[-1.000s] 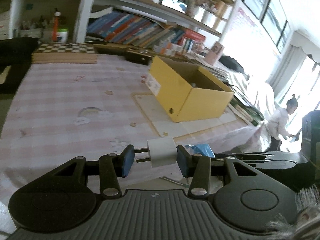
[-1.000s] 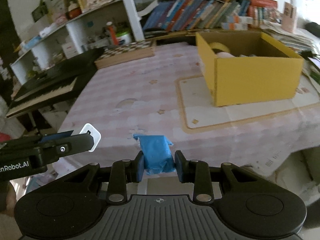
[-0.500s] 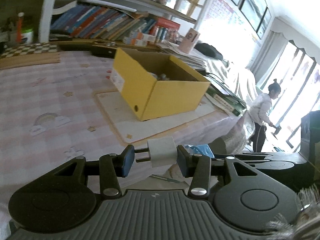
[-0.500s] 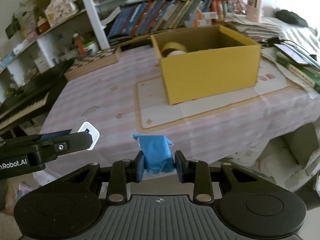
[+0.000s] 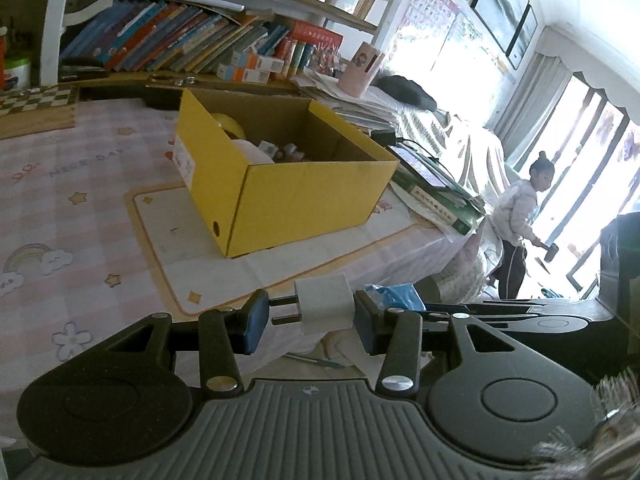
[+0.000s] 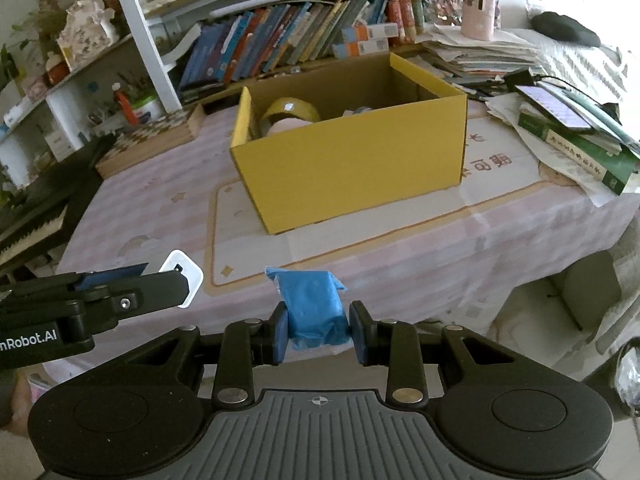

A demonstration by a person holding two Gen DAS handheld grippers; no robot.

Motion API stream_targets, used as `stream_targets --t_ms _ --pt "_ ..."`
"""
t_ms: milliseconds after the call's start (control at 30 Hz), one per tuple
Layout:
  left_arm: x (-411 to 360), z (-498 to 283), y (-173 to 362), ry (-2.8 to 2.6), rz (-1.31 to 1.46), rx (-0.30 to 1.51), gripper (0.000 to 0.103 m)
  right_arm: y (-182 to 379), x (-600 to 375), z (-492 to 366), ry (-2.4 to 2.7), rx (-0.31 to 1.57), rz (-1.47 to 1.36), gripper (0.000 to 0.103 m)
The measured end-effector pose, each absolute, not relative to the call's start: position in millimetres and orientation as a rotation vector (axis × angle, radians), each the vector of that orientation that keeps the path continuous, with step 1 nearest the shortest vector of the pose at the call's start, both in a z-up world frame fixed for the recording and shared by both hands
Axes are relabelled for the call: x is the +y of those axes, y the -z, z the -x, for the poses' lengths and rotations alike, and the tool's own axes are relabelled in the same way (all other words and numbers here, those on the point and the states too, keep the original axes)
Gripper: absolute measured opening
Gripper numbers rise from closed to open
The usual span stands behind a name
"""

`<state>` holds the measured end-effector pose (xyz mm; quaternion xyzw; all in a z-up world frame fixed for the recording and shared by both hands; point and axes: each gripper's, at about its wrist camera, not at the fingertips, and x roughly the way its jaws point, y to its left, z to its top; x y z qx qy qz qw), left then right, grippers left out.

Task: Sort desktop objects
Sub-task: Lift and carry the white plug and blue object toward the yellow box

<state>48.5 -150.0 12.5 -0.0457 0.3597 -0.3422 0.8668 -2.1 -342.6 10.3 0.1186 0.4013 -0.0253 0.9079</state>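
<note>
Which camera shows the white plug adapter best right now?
The left wrist view: the white plug adapter sits centered in the left gripper, body and both prongs visible. The right wrist view catches only one white corner past the left gripper's finger.

Left gripper and right gripper are side by side, each with fingers clamped on a held item.

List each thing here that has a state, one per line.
Left hand-held gripper: shut on the charger, prongs against one pad.
Right hand-held gripper: shut on the blue packet.
Yellow box: open-topped, upright on the mat, tape roll inside.
Phone: screen lit, on the books.
</note>
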Motion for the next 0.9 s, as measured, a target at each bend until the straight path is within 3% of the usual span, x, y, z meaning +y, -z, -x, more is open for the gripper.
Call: stream_targets --t_ms 900 --pt "-258.5 -66.0 -14.7 0.643 0.070 0.738 0.043 -1.4 -447.1 -37.5 -0.062 0.854 -0.235 0.031"
